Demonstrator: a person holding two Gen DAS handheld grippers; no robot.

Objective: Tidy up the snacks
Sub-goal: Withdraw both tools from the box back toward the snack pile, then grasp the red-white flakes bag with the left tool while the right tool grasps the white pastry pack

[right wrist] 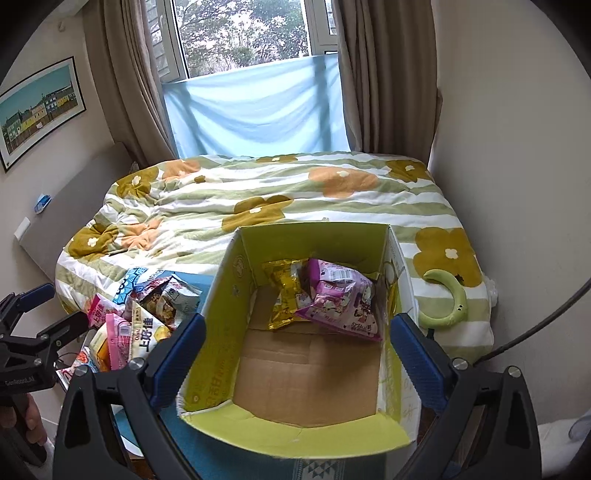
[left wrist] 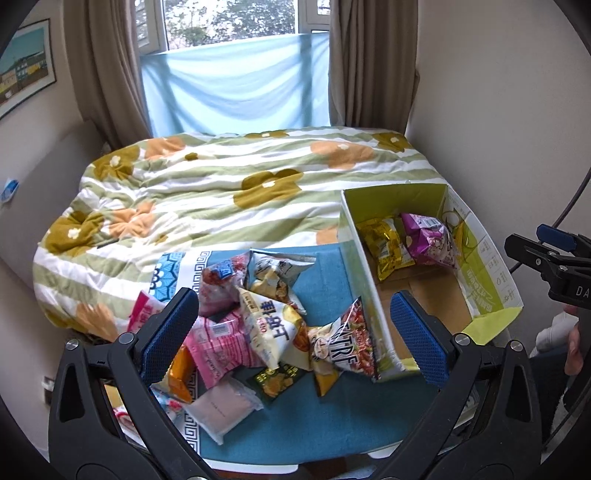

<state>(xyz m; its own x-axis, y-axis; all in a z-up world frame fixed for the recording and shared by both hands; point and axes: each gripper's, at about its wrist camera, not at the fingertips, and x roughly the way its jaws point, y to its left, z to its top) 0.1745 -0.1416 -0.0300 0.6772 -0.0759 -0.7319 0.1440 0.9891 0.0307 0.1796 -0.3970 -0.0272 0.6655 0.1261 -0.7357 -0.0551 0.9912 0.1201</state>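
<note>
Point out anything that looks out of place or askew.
A red chip bag leans tilted against the cardboard box's outer wall, not inside. A green crescent-shaped object lies on the quilt, away from the snacks.

Your left camera looks down from close above the snack pile, left of the box, while your right one hangs directly over the box, both facing the window and sharing box, pile and bed.

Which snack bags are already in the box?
Two: the yellow bag and the pink-purple bag, lying side by side at the far end of the cardboard box. All the other bags sit piled outside it.
</note>
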